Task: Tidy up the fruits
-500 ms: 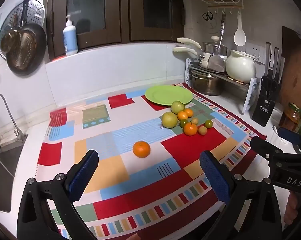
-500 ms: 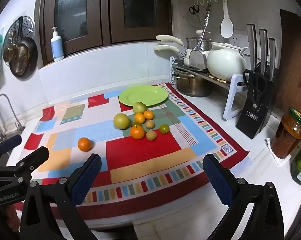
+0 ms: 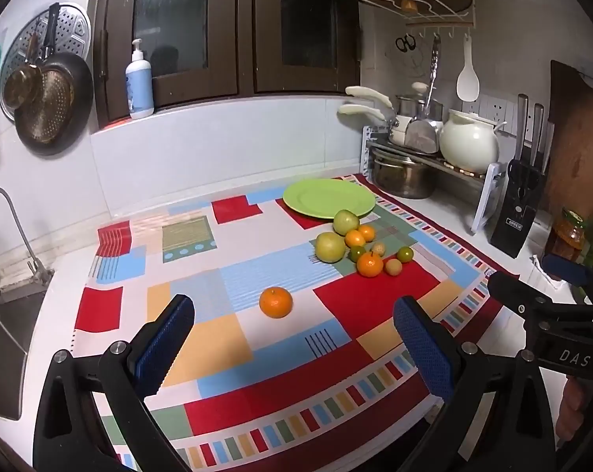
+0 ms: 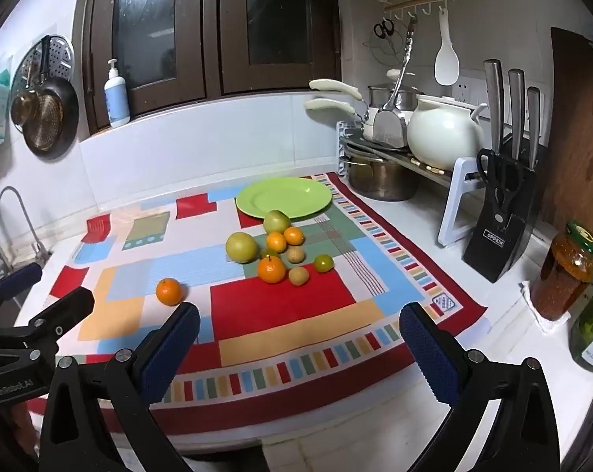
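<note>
Here both grippers, left [image 3: 294, 348] and right [image 4: 299, 348], are holding their fingers wide, gripping nothing, hovering above the table [image 4: 414, 212] short of the fruits [image 4: 274, 246].

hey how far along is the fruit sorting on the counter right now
Nothing looks done: the green plate is bare. Nothing is in hand: the left gripper and right gripper are open. Left: the lone orange and the fruit cluster sit on the cloth.
</note>
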Motion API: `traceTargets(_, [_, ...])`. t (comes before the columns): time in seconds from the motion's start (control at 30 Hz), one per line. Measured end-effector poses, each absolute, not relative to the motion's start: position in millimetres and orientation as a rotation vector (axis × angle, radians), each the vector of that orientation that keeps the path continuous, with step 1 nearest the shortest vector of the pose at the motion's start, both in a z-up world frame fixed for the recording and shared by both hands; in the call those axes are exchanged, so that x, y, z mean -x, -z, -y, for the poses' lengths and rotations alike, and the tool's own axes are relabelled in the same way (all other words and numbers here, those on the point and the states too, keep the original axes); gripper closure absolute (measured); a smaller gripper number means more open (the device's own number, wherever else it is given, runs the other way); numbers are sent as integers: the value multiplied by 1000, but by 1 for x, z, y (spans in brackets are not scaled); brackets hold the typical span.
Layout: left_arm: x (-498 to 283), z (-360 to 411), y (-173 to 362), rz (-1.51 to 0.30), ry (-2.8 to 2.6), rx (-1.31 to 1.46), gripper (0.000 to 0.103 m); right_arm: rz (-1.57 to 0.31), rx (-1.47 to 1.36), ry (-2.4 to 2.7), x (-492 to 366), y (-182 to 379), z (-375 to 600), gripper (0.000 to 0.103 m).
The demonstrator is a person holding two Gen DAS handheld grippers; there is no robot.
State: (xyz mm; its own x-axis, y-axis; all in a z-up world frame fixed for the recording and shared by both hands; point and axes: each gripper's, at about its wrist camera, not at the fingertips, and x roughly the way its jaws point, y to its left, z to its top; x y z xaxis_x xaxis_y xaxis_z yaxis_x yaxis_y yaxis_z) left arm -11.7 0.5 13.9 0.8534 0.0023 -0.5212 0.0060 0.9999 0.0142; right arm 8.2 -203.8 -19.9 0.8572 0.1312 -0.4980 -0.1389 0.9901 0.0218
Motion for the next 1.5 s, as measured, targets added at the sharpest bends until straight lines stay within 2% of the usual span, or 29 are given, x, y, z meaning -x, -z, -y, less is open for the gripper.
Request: traceTargets(1.5, [24, -11, -28, -511, 21, 16, 0, -469, 14, -161, 7, 6, 191, 1])
